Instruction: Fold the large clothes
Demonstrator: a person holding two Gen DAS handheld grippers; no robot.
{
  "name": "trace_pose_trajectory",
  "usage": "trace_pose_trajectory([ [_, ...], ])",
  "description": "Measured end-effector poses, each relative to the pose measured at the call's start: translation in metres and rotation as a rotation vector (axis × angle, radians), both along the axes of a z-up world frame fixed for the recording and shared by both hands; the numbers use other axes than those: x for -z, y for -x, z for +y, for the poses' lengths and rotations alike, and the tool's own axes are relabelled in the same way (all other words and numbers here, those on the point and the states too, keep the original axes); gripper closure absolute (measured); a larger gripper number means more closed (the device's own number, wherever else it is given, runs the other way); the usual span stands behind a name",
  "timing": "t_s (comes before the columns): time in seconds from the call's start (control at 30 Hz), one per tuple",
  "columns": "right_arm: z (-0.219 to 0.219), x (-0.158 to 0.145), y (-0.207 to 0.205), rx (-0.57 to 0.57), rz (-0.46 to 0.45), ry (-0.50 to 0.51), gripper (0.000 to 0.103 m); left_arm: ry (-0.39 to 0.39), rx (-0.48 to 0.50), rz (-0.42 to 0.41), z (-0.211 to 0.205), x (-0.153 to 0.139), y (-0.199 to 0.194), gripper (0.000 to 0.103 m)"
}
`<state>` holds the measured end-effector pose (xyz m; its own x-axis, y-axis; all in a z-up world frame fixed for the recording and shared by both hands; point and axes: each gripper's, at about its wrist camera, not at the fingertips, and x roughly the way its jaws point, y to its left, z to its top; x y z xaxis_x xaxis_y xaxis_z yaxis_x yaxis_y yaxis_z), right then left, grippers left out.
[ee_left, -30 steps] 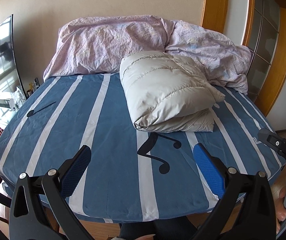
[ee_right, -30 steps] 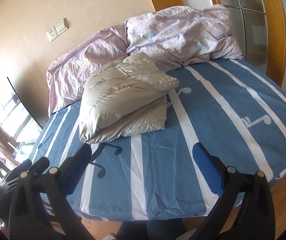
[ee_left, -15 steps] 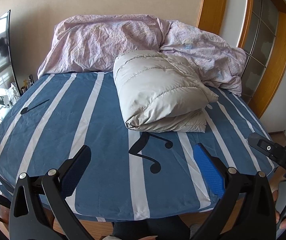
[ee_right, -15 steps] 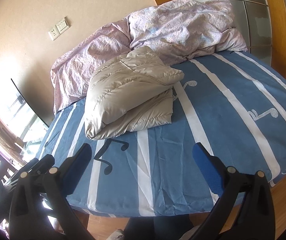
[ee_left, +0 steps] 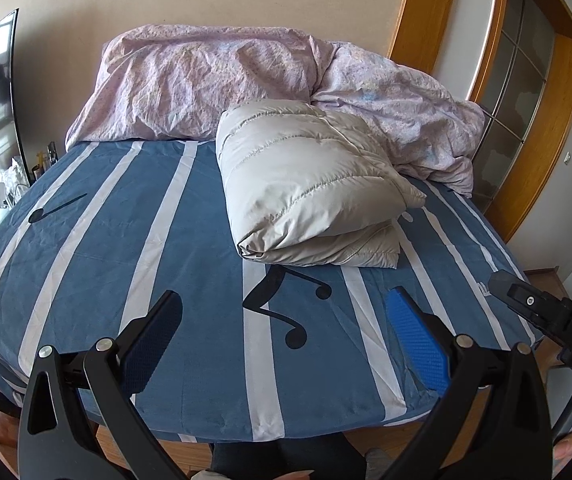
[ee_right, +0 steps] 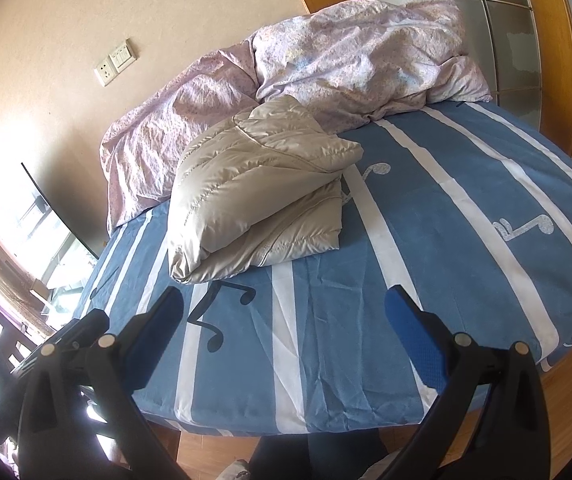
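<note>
the folded grey down jacket (ee_left: 310, 184) lies at the far middle of the bed (ee_left: 125, 240). left gripper (ee_left: 281, 340) and right gripper (ee_right: 281, 336) hang wide apart and empty at the near edge, so the folding looks finished.

blue striped bed (ee_left: 133, 248) carries a folded grey puffer jacket (ee_left: 310, 184) and rumpled lilac duvet (ee_left: 245, 80).

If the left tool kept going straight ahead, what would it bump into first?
Probably the blue striped bedsheet, near the black music note. The left tool is open and empty; the folded puffy jacket lies farther on.
</note>
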<state>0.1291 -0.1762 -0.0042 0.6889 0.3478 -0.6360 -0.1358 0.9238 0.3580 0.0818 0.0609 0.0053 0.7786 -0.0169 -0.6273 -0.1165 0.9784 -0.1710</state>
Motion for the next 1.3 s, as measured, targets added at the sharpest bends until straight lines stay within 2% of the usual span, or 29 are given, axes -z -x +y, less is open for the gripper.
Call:
trace_pose_trajectory([
  [1.3, 0.0054, -0.0005, -0.0024, -0.025, -0.003, 0.017, 0.002, -0.004, -0.002, 0.007, -0.0004, 0.0038, -0.0013, 0.001],
])
